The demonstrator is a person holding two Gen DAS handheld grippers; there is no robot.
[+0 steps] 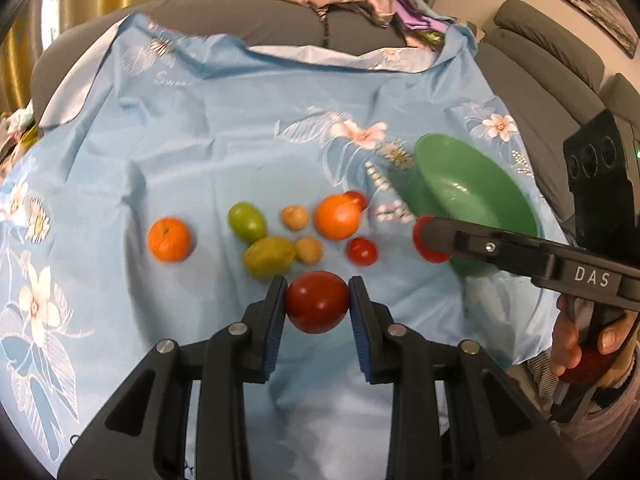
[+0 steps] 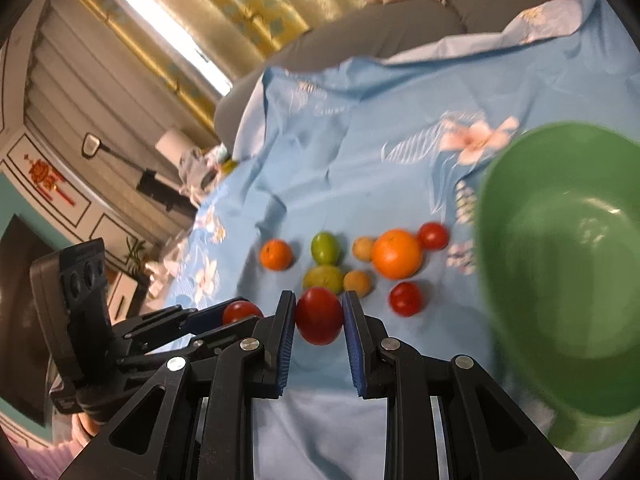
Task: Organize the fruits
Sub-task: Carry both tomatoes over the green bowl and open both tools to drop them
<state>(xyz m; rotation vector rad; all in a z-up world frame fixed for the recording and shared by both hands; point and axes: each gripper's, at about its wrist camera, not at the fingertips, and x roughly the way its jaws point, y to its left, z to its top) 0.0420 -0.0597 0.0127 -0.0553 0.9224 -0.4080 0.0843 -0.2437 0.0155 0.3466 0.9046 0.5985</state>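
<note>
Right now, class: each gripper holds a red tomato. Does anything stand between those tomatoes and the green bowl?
Nothing visible does. The right gripper holds its tomato just left of the green bowl, over bare blue cloth. The left gripper holds its tomato; only the right gripper's own finger lies bowlward.

The left gripper (image 1: 317, 300) points steeply down, its two pads pressed on a tomato (image 1: 316, 301). The right gripper (image 2: 319, 314) also points down and is closed on another tomato (image 2: 319, 315). A hand (image 1: 584, 344) grips the right gripper's handle.
</note>
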